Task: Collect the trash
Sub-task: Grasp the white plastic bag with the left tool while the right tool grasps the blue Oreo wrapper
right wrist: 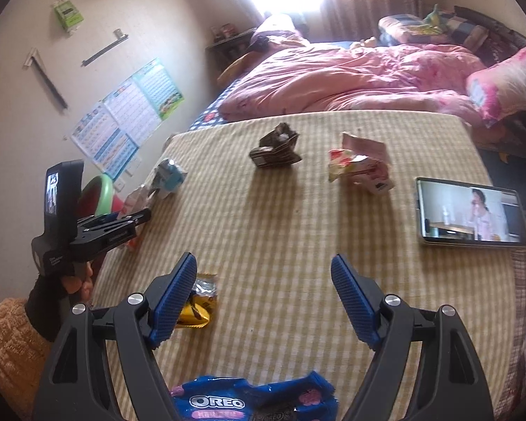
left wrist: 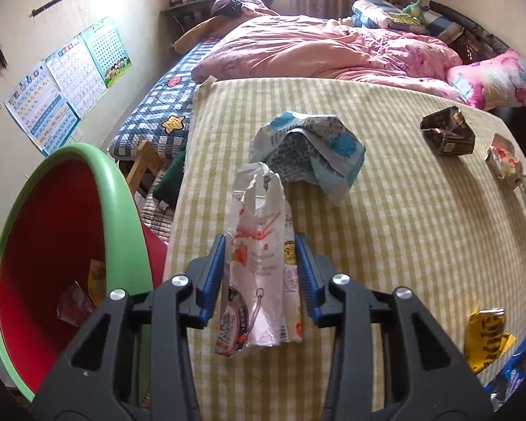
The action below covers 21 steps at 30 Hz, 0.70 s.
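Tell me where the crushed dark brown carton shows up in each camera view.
Left wrist: dark brown carton sits upper right on the checked tablecloth.
Right wrist: it sits upper centre, on the table's far half.
Shared landmark: the pink quilt behind the table.

Our tongs [right wrist: 263, 298] are black frames with silver screws and ribbed blue pads [right wrist: 173, 298]; our sleeve [right wrist: 7, 336] is mustard knit.
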{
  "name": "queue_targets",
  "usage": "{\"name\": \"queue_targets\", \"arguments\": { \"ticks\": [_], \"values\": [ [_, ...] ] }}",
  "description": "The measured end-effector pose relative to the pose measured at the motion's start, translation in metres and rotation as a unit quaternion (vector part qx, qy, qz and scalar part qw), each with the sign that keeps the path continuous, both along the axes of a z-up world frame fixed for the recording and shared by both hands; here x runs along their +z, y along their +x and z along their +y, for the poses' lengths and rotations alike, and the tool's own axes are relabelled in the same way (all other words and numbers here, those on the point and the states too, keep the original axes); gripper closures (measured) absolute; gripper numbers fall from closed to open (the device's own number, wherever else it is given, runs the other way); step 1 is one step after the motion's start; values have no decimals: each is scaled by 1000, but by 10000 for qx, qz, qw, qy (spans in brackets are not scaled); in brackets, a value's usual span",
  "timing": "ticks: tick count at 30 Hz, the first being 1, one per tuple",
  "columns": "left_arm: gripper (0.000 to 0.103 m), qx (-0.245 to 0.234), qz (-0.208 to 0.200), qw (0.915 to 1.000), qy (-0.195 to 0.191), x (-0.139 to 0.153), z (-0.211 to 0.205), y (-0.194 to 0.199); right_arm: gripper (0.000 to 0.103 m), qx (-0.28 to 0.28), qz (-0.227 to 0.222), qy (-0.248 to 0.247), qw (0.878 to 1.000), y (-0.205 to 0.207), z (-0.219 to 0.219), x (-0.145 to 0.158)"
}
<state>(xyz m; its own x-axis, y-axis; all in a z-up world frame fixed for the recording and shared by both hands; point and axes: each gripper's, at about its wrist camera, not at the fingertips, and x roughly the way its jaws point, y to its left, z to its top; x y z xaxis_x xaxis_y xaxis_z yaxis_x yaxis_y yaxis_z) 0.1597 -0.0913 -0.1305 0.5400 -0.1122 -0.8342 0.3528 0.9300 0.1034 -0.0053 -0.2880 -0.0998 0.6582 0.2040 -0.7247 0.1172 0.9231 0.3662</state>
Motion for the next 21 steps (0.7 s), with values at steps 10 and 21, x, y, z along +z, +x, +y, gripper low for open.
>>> {"name": "queue_targets", "arguments": {
  "ticks": [10,21],
  "values": [
    [66,5,255,9972,-703,16,10,-43,22,1988,16,-39,9800,-28,-5,1],
    [64,295,410,9947,-893,17,38,-78,21,3602,319,-526,9308,-44,48,-17]
  ]
}}
